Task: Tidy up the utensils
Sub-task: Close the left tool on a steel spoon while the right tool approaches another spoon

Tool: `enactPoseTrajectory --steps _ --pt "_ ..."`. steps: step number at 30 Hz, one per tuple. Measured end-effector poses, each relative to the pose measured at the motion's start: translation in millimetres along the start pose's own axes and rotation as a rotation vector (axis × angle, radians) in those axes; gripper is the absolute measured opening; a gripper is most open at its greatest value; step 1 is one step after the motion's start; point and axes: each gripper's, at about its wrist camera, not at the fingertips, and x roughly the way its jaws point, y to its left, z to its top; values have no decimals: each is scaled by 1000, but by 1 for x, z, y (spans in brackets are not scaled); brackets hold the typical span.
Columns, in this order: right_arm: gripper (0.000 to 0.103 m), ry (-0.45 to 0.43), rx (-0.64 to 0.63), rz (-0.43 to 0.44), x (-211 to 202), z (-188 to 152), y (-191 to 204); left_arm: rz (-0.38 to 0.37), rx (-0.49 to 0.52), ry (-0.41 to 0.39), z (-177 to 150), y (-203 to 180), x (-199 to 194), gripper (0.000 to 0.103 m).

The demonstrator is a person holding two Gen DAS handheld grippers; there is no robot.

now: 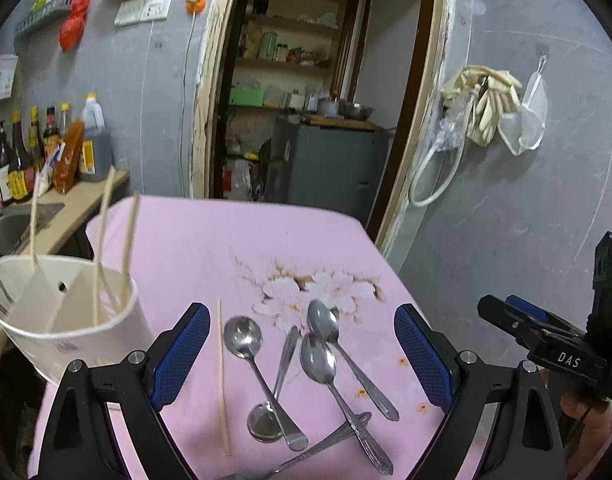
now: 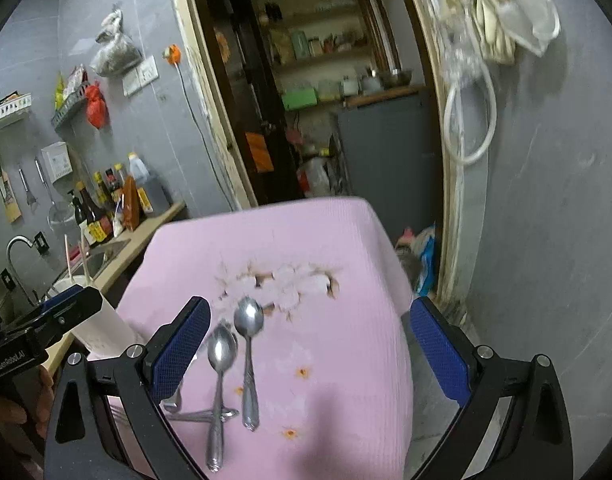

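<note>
Spoons (image 1: 242,336) | left view alone shows chopstick (image 1: 223,380) | both tongs (image 1: 302,356) (image 2: 310,354) wide apart, empty

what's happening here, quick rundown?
A person holds a gripper in each hand over a pink tablecloth. Left gripper and right gripper are both open and empty. Several spoons and one chopstick lie loose on the cloth. The white holder at the left already has a few chopsticks in it.
</note>
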Motion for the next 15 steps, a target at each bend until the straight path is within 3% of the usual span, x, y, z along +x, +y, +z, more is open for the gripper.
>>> enactPoseTrajectory --steps 10,15 --pt "58 175 15 120 70 -33 -12 -39 -30 152 -21 0 55 62" --pt "45 226 -1 153 98 -45 -4 -51 -50 217 -31 3 81 48"
